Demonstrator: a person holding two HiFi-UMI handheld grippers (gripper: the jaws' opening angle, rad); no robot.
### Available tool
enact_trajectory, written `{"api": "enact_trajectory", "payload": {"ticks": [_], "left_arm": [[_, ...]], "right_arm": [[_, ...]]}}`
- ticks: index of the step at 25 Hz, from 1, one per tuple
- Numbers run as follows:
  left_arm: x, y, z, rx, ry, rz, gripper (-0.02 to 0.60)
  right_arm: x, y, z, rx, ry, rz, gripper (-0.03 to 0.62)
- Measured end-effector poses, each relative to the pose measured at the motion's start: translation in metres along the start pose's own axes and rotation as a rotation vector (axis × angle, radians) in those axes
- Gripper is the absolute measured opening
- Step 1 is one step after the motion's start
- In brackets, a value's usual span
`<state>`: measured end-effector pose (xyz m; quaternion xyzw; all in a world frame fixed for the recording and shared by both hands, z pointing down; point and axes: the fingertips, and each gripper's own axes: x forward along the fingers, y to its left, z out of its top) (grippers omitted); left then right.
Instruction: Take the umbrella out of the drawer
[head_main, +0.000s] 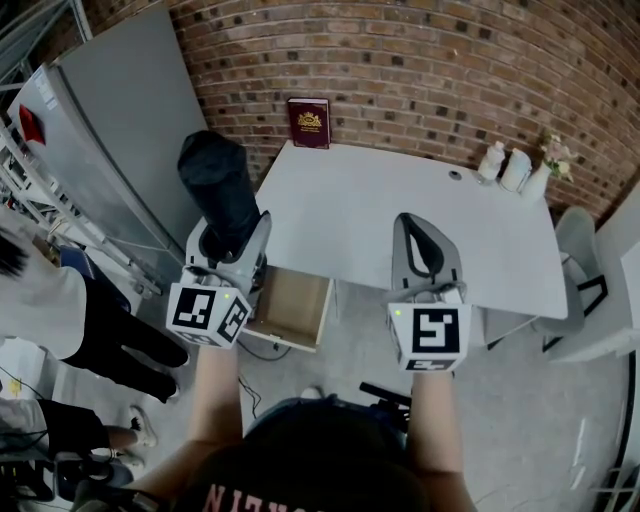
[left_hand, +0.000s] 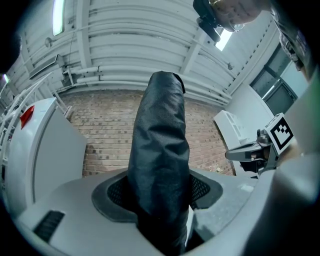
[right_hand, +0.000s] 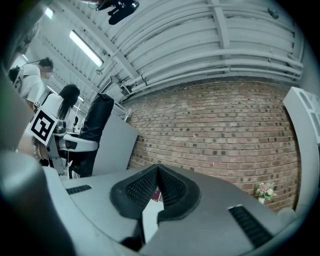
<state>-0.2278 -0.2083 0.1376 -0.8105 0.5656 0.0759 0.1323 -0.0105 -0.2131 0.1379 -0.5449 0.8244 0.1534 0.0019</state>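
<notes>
I noted the left gripper (head_main: 231, 232) jaws clamped on the black umbrella (head_main: 214, 180), held upright outside the pulled-out drawer (head_main: 292, 305). Right gripper (head_main: 418, 225) jaws pressed together, empty, over the tabletop (head_main: 350, 200).

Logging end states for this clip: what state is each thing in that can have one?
umbrella: folded in its black sleeve, out of the drawer, held up.
drawer: pulled open, visible part bare.
left tool: shut on umbrella.
right tool: shut, nothing between.
book: standing upright against the brick wall.
</notes>
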Motion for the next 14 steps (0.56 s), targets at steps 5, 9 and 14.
{"api": "enact_trajectory", "payload": {"ticks": [5,9,14], "left_arm": [[-0.004,0.005,0.003,-0.009,0.003,0.009,0.259],[-0.008,0.005,0.0,-0.007,0.013,0.009,0.259],[-0.012,0.005,-0.006,-0.002,0.026,-0.006,0.259]], "right_arm": [[-0.002,0.004,0.003,0.004,-0.008,0.009,-0.009],[-0.003,0.012,0.004,0.012,-0.01,0.021,-0.009],[-0.004,0.022,0.004,0.013,-0.02,0.047,-0.009]]}}
